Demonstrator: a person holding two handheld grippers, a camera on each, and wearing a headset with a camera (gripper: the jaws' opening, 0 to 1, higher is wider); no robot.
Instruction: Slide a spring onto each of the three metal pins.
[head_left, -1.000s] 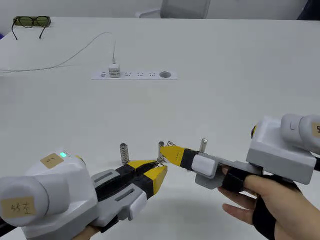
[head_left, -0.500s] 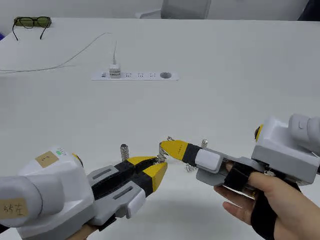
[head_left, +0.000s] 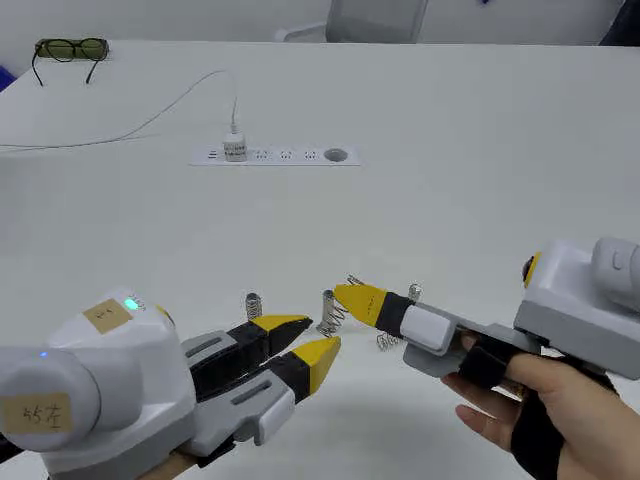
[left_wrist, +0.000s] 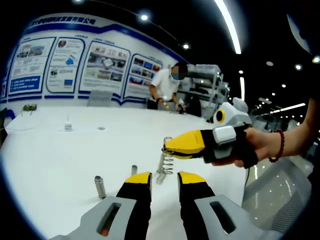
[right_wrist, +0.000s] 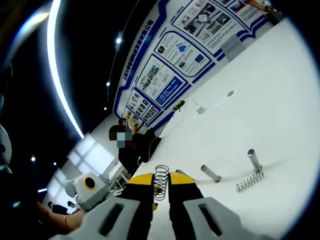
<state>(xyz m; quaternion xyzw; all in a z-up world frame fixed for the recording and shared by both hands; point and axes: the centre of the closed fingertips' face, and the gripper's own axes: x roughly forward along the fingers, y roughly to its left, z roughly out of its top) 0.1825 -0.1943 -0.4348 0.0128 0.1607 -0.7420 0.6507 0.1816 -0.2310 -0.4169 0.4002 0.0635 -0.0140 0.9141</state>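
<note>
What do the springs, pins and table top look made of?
Spring in the right claw: thin silver-grey wire coil, likely bare steel.
Pins: plain grey cylinders with a dull sheen, probably metal.
Table top: white, smooth and low-gloss, with soft shadows. Perhaps laminate, but the look leaves it open.

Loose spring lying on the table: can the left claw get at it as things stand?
Probably not cleanly. The loose spring lies close under the right claw, which is shut on a hanging spring and sits between it and the open left claw.
</note>
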